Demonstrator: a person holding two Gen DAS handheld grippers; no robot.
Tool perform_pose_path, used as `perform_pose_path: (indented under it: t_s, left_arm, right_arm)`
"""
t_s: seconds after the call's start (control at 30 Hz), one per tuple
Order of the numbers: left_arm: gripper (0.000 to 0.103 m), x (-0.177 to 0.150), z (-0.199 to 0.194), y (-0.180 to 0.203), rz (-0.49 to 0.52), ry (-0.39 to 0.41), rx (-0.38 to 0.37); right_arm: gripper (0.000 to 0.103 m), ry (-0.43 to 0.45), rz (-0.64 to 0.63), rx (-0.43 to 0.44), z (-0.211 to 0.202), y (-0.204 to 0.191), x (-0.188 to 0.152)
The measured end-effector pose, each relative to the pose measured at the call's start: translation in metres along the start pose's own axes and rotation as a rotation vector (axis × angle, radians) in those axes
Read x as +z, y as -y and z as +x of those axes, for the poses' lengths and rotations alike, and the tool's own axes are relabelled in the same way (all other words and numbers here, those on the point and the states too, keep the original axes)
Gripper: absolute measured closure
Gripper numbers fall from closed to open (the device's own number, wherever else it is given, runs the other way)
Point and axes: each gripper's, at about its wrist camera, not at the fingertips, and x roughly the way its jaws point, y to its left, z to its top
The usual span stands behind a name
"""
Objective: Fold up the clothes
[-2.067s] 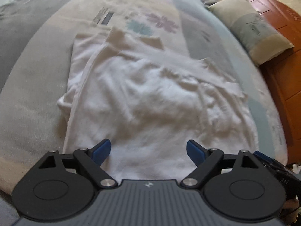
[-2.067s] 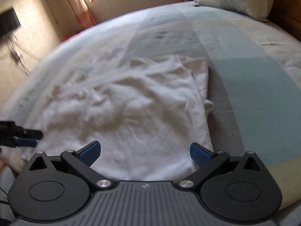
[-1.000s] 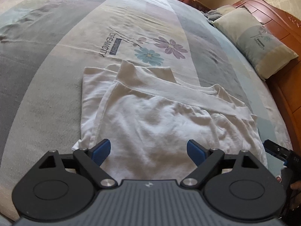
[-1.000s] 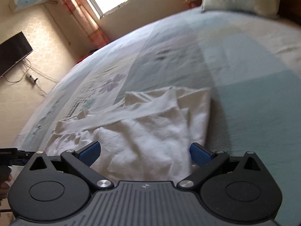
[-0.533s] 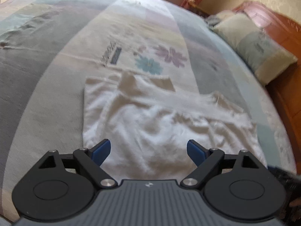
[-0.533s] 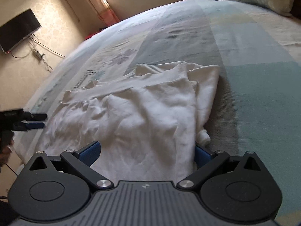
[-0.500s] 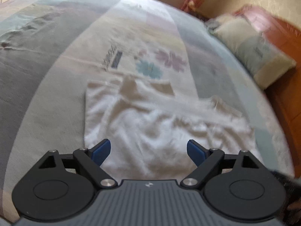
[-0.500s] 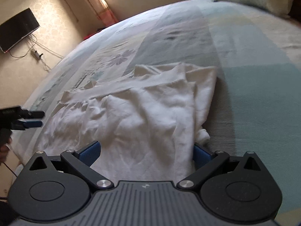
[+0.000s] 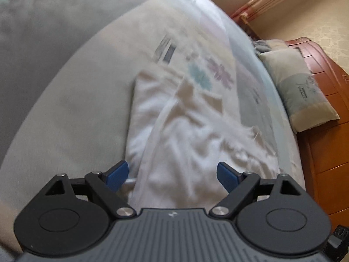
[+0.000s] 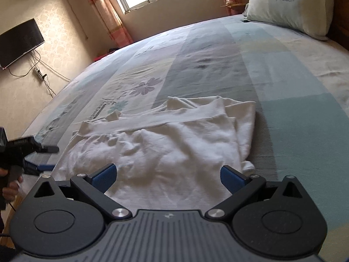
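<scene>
Where it lies doubled and rumpled on the bedspread [image 10: 283,91], well short of the pillow [image 10: 292,6]: white garment [image 10: 165,144], soft, light, limp; best pinched at hem corners. Left gripper [image 9: 172,173] and right gripper [image 10: 168,174]: jaws apart, empty, at its near edge.

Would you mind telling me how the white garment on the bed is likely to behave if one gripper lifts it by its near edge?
The white garment looks soft and wrinkled, so it will probably droop rather than hold its shape. Its folded layers at the far edge may slide apart. It seems thin knit, likely light. Both the left gripper and the right gripper are open.
</scene>
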Motion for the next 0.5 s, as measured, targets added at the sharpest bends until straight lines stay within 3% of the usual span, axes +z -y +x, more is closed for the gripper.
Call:
perform_pose_path:
  t_s: [0.1,0.27,0.5]
  left_arm:
    - [0.015,0.001,-0.009,-0.002,-0.012,-0.006,-0.009]
    - [0.014,0.016,-0.026,0.001,0.002,0.077,-0.038]
    - [0.014,0.014,-0.001,-0.002,0.046,0.006,-0.010]
  right_arm:
    - [0.000,-0.006,-0.011,0.000,0.001,-0.006,0.000]
    - [0.000,-0.012,-0.029,0.004,0.002,-0.015,-0.001]
    - [0.000,-0.020,-0.055,0.010,0.004,-0.026,-0.003]
